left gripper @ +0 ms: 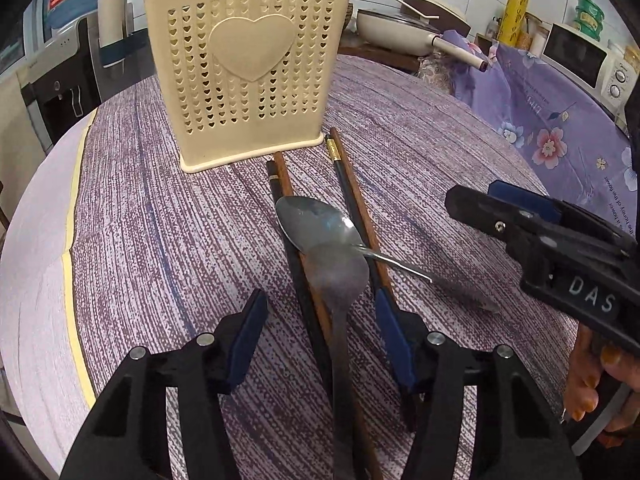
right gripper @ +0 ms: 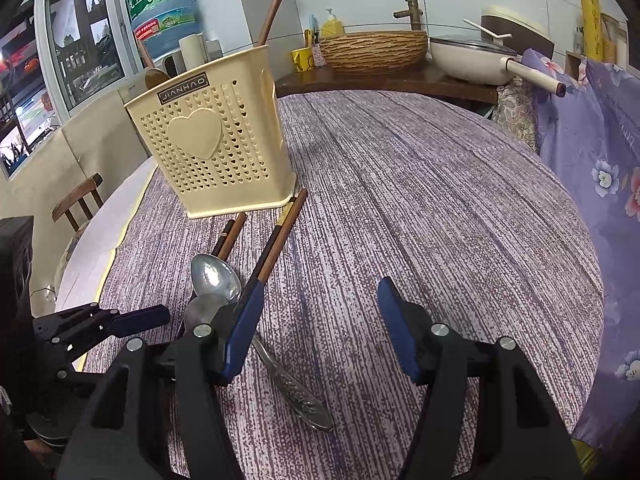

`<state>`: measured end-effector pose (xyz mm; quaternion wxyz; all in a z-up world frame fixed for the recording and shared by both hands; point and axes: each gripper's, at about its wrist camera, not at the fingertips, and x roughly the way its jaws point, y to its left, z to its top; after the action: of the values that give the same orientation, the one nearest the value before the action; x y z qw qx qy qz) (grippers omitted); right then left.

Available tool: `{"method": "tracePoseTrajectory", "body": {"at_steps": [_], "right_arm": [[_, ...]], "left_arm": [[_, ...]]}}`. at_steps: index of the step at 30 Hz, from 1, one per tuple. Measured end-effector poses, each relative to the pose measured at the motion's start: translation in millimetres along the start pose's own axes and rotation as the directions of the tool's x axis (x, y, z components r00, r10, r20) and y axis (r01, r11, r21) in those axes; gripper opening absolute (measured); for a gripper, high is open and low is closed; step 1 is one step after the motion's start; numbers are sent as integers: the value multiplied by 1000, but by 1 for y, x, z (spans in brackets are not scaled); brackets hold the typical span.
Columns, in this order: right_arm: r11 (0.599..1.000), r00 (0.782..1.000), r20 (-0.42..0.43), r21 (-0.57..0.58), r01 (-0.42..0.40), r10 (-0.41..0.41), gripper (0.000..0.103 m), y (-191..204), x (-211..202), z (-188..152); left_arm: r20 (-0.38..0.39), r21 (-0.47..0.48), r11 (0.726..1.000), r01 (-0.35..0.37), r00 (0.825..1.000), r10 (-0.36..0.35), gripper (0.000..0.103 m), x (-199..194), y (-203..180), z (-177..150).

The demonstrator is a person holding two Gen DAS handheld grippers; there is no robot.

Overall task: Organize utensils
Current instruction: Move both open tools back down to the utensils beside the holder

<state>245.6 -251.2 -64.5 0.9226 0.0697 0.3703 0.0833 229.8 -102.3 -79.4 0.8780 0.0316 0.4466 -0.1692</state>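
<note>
A cream perforated utensil holder [left gripper: 248, 72] [right gripper: 216, 148] stands on the purple tablecloth, with wooden utensils sticking out of it. In front of it lie two pairs of chopsticks [left gripper: 280, 184] [left gripper: 348, 188] and two metal spoons. One spoon [left gripper: 316, 222] [right gripper: 214, 278] lies across them, its handle pointing right. The other spoon [left gripper: 340, 276] runs back between the fingers of my left gripper [left gripper: 320, 332], together with the left chopstick pair; the pads stand apart from them, open. My right gripper [right gripper: 320, 320] [left gripper: 476, 198] hovers open just right of the pile over bare cloth.
The round table's edge [left gripper: 72, 248] curves along the left. A pan [left gripper: 400, 28], a microwave [left gripper: 588, 60] and a floral cloth [left gripper: 560, 128] are at the back right. A woven basin [right gripper: 372, 50], a water bottle [right gripper: 164, 8] and a chair [right gripper: 78, 200] stand beyond the table.
</note>
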Motion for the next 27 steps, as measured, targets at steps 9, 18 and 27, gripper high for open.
{"method": "tracePoseTrajectory", "body": {"at_steps": [9,18,27], "right_arm": [[1000,1000,-2,11,-3,3,60,-4,-1,-1],[1000,1000,-4,9,6,-6,60,-6,1,-1],[1000,1000,-16,22,15,-14,60,-6,4,-2]], "left_arm": [[-17,-19,1000,23,1000,-23,47,3,3,8],[-22,-2,1000,21,1000,-21,47,-1,3,-1],[-27,12,1000,4,1000,-3,41,5,2,9]]}}
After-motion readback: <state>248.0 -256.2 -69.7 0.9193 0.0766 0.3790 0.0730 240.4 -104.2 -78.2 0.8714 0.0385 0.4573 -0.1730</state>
